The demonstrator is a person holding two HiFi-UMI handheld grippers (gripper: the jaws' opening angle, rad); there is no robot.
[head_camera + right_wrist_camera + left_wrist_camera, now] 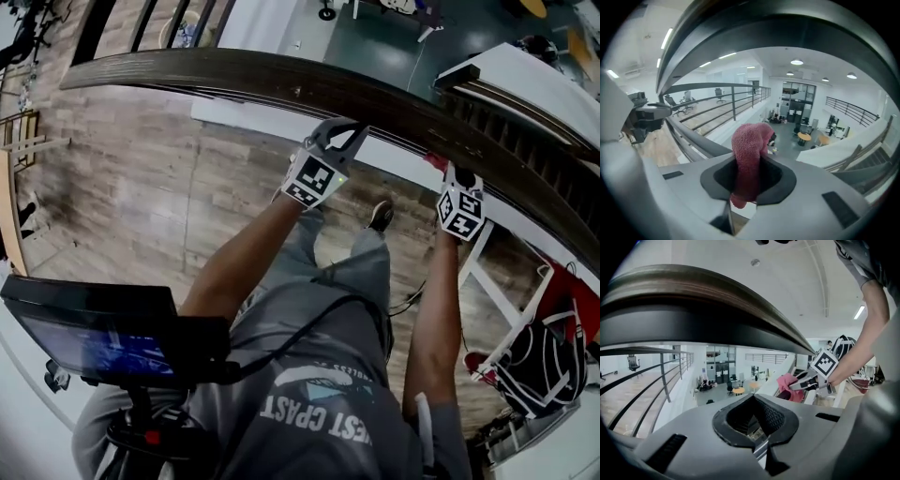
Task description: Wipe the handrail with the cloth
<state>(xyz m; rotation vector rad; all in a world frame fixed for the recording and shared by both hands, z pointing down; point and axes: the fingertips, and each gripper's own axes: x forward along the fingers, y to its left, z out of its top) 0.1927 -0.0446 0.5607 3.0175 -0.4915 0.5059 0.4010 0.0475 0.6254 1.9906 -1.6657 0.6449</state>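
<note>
Pink-red cloth (747,159): coarse looped weave, bunched into a soft upright roll. Sits pinched between the closed-down jaws of the right gripper (749,180), close under the handrail (281,84); possibly touches the rail, not clear from the head view. Rail surface: dark brown wood, smooth, a long curving band with a grooved edge. Jaws of the left gripper (753,401) pressed together, nothing held, just below the rail, apart from the right gripper.
</note>
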